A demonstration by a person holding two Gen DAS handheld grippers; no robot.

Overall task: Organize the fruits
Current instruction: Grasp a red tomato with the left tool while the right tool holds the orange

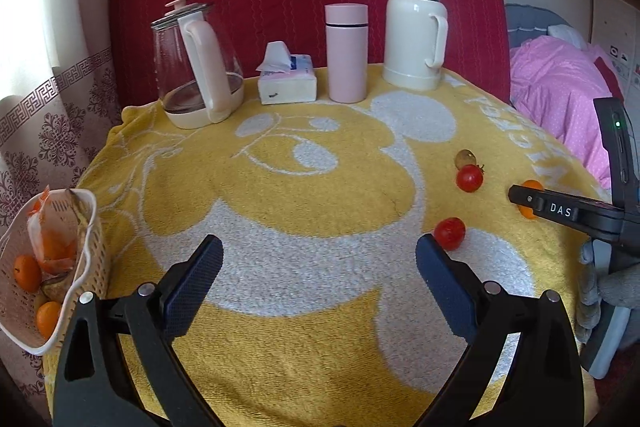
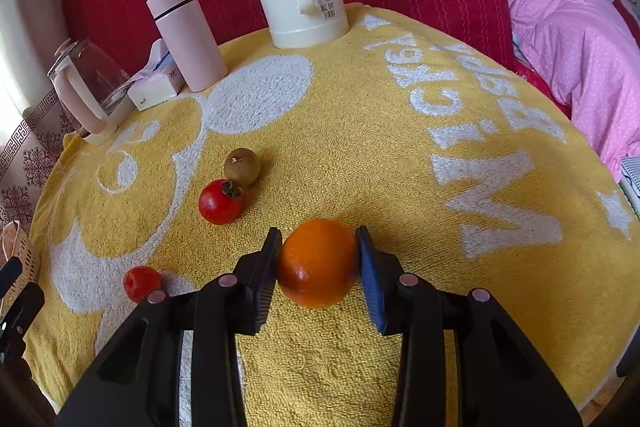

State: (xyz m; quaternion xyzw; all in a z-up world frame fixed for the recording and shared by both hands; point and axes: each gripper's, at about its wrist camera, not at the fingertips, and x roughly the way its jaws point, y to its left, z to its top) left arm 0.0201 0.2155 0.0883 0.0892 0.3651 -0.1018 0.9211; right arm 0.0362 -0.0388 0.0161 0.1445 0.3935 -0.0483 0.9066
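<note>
The right gripper [image 2: 318,263] has an orange [image 2: 318,263] between its two pads, both touching the fruit, which rests low on the yellow towel [image 2: 400,187] at the right side. The white basket [image 1: 90,263] stands at the far left edge, so the orange probably must travel left. The left gripper [image 1: 318,267] is spread wide and empty, nearer to the basket.

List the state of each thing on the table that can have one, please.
Left gripper: open, empty.
Right gripper: shut on the orange.
Glass kettle: lid on, looks empty.
Pink bottle: capped, upright.
White thermos: capped, upright.
Tissue box: open, a tissue sticking out.
Basket: holds fruit.
</note>
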